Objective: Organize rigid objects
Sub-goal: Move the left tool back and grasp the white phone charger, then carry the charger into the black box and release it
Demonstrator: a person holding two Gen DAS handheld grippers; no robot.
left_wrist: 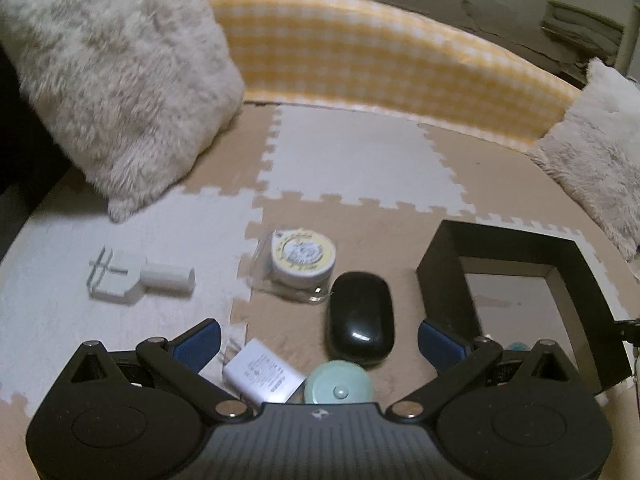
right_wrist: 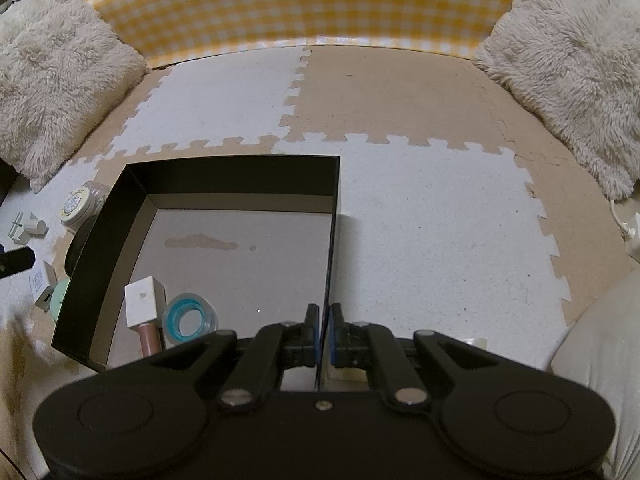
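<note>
Black cardboard box stands open on the foam puzzle mat, and the right gripper is clamped on its right-hand wall, blue pads pressed together with the thin board between them. Inside the box, just left of those jaws, lie a white-capped bottle with a pinkish body and a clear roll with a blue core, touching each other in the near left corner.

The left gripper hangs over the loose things with its jaws wide apart and nothing between the pads. Directly between its fingers lies a black computer mouse; nearer the gripper body sit a white charger and a mint green round lid. Just beyond the mouse is a round tin with a yellow label in a clear case. Further left, well apart, rests a white plastic fitting. Fluffy cushions and a yellow checked bolster line the far edge.
</note>
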